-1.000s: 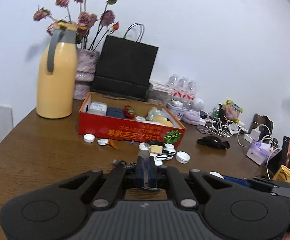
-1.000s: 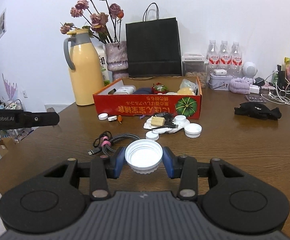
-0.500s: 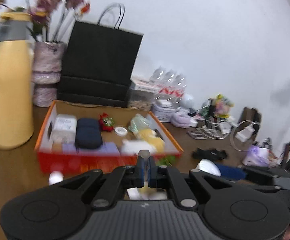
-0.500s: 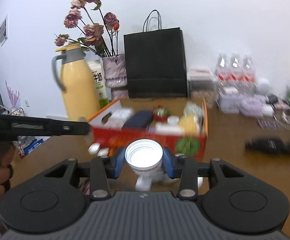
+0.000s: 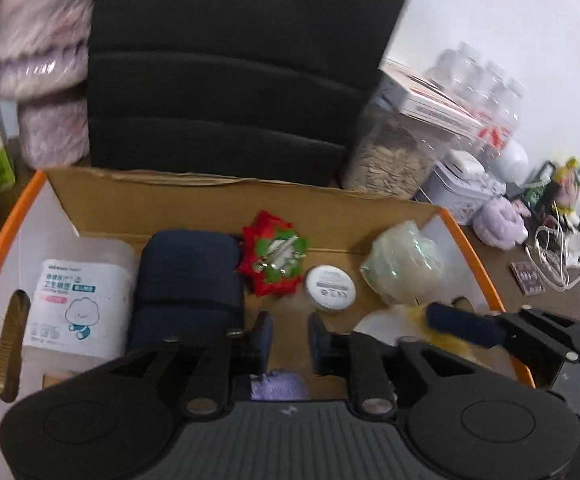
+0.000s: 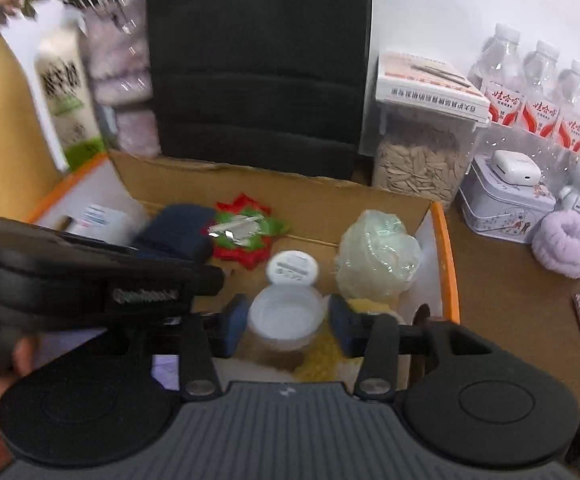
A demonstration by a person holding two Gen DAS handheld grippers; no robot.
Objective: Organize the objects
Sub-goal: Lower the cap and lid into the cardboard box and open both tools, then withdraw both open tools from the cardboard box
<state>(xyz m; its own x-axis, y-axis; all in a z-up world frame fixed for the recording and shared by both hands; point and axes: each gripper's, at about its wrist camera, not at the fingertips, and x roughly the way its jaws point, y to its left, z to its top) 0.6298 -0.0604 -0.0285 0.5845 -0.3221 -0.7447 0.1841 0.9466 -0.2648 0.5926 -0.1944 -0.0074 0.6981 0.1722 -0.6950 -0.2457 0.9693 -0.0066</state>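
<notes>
The orange-rimmed cardboard box point(image 6: 444, 248) holds a navy pouch point(image 5: 188, 280), a red-and-green bow point(image 5: 274, 258) and a round white tin point(image 5: 330, 289). Over it the right gripper point(image 6: 288, 320) has its jaws spread, the white cap point(image 6: 286, 314) between them, contact unclear. The left gripper point(image 5: 288, 334) stands parted and empty.

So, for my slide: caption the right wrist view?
Right gripper open around a white lid above the cardboard box.

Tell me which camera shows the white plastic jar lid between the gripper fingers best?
The right wrist view: the white plastic jar lid sits centered between the right gripper fingers. The left wrist view doesn't show it.
</notes>
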